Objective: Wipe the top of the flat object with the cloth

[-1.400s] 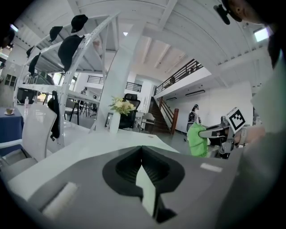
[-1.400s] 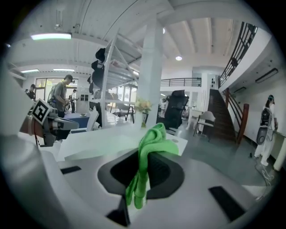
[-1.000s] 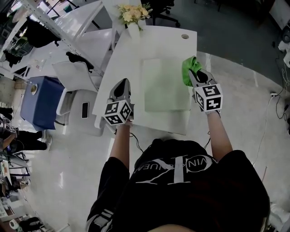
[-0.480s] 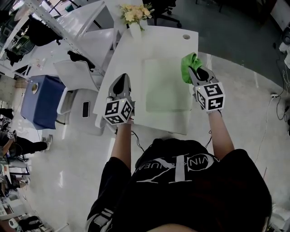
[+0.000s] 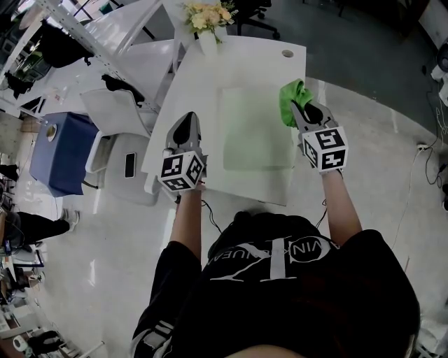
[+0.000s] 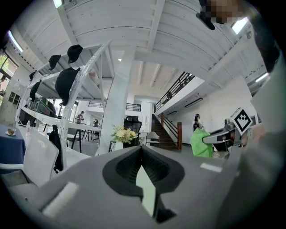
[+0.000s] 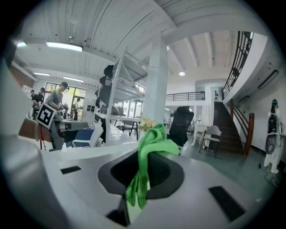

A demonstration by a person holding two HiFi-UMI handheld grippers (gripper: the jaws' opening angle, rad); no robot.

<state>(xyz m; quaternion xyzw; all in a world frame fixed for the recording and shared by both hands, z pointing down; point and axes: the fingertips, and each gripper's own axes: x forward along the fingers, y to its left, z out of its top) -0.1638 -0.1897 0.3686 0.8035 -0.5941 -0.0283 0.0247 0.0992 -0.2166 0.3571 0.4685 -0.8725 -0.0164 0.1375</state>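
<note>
My right gripper [image 5: 301, 114] pinches the cloth [image 5: 292, 98] by the worktop [image 5: 210, 91] right edge, ready to wipe the mat [image 5: 255, 133]; left gripper [image 5: 187, 126] idles, jaws together.

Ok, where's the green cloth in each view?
Head view: cloth upper right of centre, by the table's right edge, in the right gripper.
Left gripper view: cloth right of centre, hanging from that gripper.
Right gripper view: cloth at centre, pinched in the jaws.
Shared landmark: the flowers.
</note>
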